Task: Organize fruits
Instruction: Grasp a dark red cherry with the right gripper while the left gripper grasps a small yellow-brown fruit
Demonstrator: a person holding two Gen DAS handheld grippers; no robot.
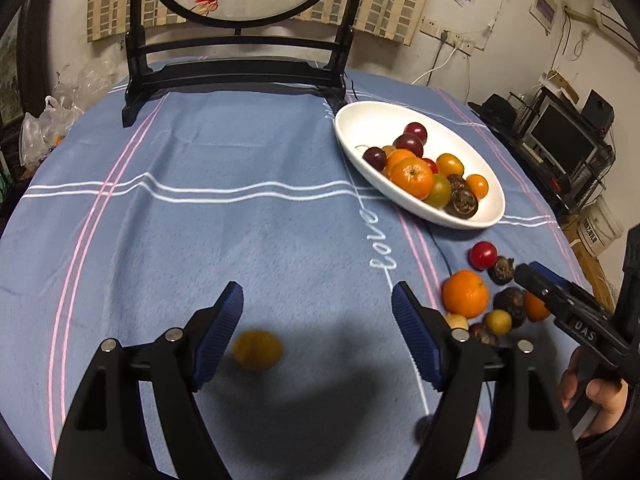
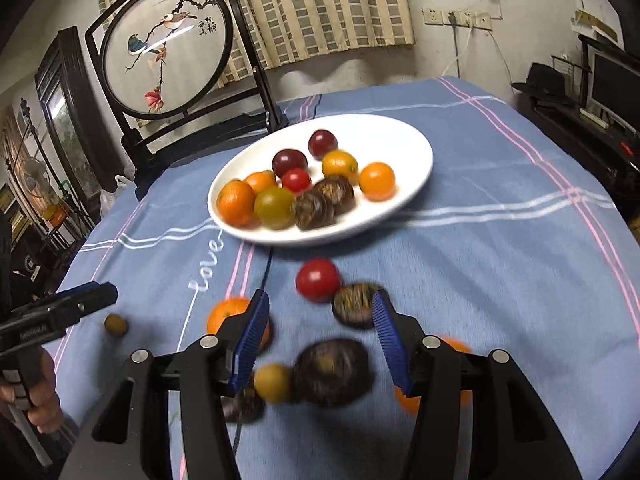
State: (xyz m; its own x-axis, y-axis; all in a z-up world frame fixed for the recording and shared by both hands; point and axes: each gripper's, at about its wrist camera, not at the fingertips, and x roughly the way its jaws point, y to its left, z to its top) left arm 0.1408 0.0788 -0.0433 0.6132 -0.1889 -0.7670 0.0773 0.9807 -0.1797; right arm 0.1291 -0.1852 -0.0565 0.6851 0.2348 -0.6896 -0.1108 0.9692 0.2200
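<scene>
The left gripper (image 1: 316,300) stands wide apart above a small yellow fruit (image 1: 257,351) lying loose on the blue-clothed worktop (image 1: 200,240); the right gripper (image 2: 318,308) hangs apart, gripping nothing, over scattered fruits beside the white plate (image 2: 400,136)

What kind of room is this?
Probably a lived-in room at home: a table under a blue checked cloth, a round bird-painting screen, curtains, and a monitor on a shelf.
</scene>
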